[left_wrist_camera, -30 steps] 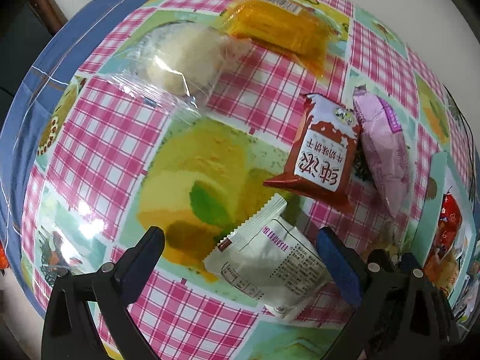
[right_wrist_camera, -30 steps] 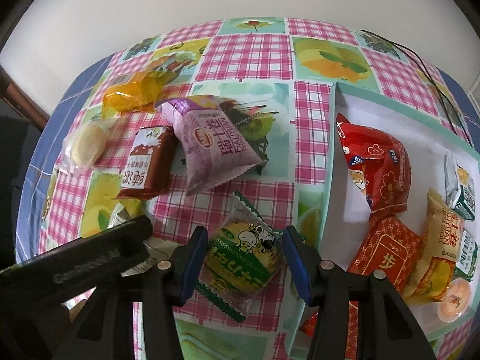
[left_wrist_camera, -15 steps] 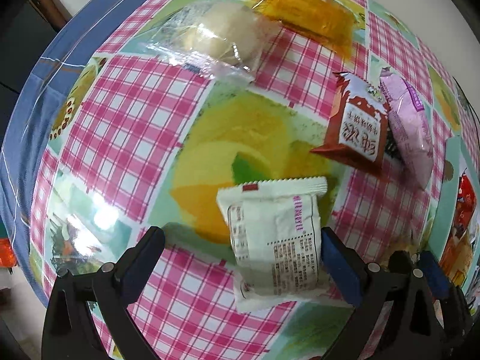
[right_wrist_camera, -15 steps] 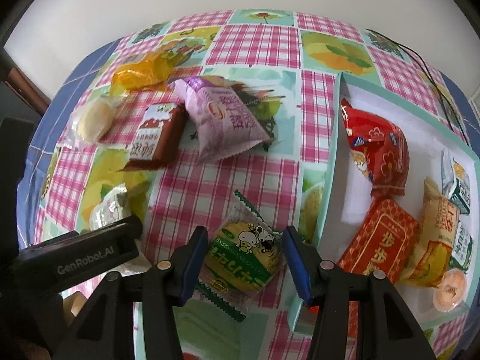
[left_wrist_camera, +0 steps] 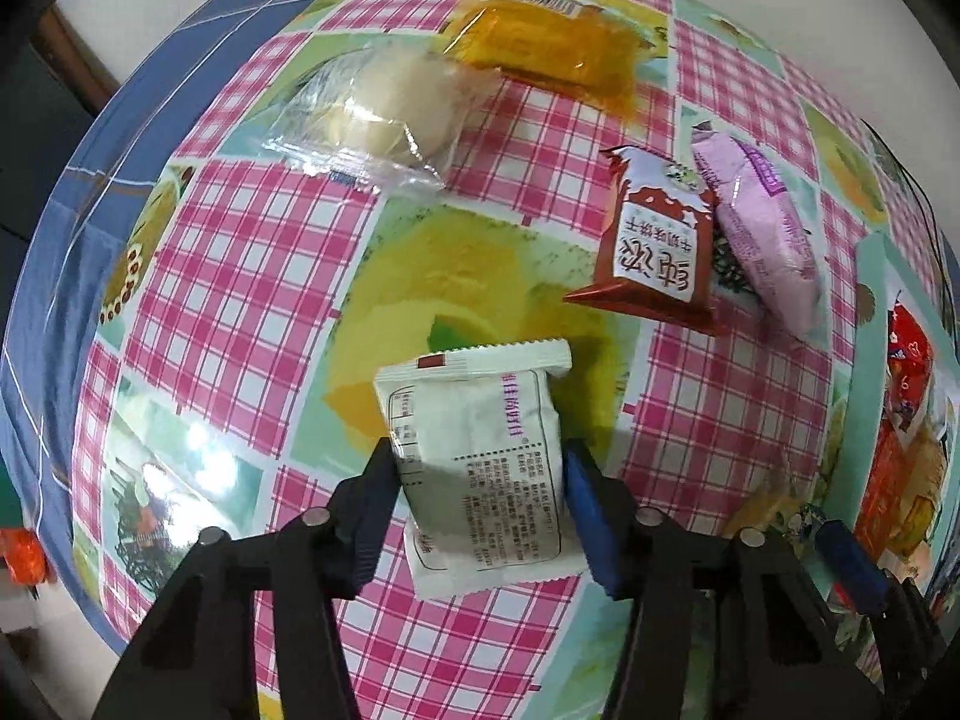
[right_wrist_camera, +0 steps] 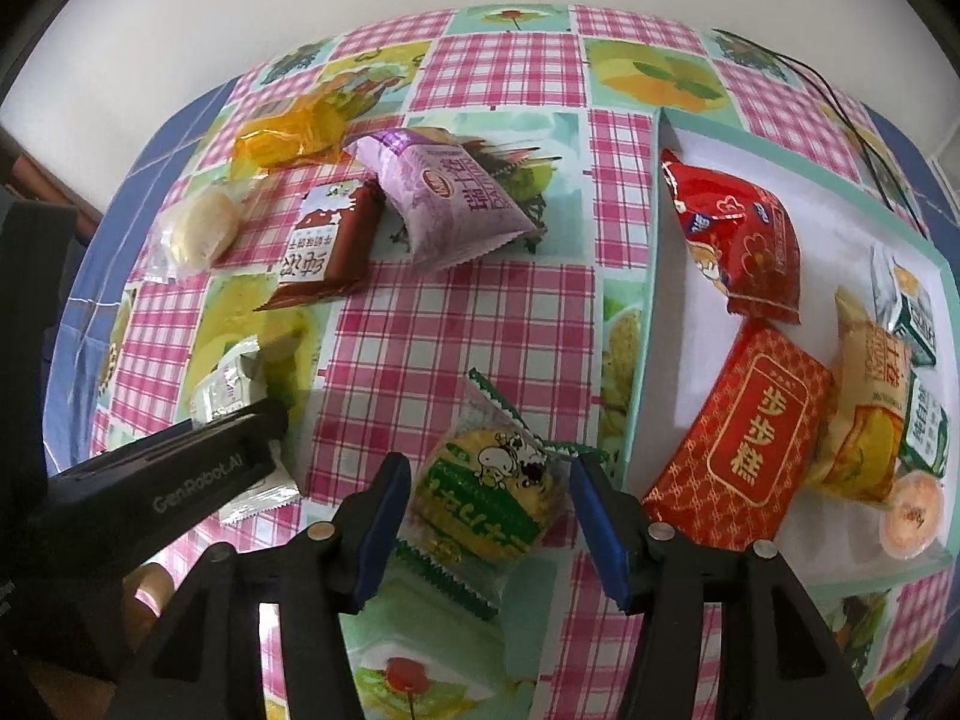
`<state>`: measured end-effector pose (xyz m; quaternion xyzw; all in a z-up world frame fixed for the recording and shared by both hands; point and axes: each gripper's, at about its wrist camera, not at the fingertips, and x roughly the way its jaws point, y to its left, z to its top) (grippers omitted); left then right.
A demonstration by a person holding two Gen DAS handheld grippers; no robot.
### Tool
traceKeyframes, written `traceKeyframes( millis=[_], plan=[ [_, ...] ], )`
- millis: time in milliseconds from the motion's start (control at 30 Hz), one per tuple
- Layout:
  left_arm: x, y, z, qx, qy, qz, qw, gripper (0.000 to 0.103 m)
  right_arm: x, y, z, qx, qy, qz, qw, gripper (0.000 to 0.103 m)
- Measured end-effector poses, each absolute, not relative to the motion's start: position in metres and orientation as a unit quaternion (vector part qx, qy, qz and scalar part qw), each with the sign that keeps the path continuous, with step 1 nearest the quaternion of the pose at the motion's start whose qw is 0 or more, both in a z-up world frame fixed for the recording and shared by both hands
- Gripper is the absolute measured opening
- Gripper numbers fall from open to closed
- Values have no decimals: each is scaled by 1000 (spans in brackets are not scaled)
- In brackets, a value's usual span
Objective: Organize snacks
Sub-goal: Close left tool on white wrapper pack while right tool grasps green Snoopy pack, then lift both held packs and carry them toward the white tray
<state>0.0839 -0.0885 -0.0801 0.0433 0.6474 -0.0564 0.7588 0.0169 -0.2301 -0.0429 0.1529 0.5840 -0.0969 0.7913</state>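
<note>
My left gripper (left_wrist_camera: 477,501) is shut on a white snack packet (left_wrist_camera: 480,462) that lies on the checked tablecloth; the packet also shows in the right wrist view (right_wrist_camera: 231,387). My right gripper (right_wrist_camera: 489,516) is open, its blue pads on either side of a green and yellow snack packet (right_wrist_camera: 486,486) without pressing it. A brown packet (left_wrist_camera: 657,246), a pink packet (left_wrist_camera: 762,234), an orange packet (left_wrist_camera: 552,51) and a clear-wrapped pastry (left_wrist_camera: 384,114) lie farther off. A teal-rimmed white tray (right_wrist_camera: 651,276) on the right holds several snacks.
The left gripper's black body (right_wrist_camera: 150,480) crosses the lower left of the right wrist view. A black cable (right_wrist_camera: 840,102) runs behind the tray. The table's blue edge (left_wrist_camera: 66,276) curves along the left, with a small orange wrapped thing (left_wrist_camera: 21,555) beyond it.
The left jaws have closed from wide open onto the white packet. The right gripper has stayed open around the green packet, barely shifting.
</note>
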Motion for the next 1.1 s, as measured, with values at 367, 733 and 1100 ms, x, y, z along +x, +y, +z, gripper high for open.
traceKeyframes(
  millis=[367, 733, 1100],
  plan=[
    [94, -77, -75, 33, 649, -53, 758, 55, 21, -224, -48, 168, 588, -92, 786, 61],
    [104, -55, -74, 31, 650, -39, 759, 56, 37, -197, -54, 108, 592, -77, 795, 61],
    [104, -57, -73, 26, 651, -37, 758, 56, 27, -203, -42, 137, 598, -77, 786, 61]
  ],
)
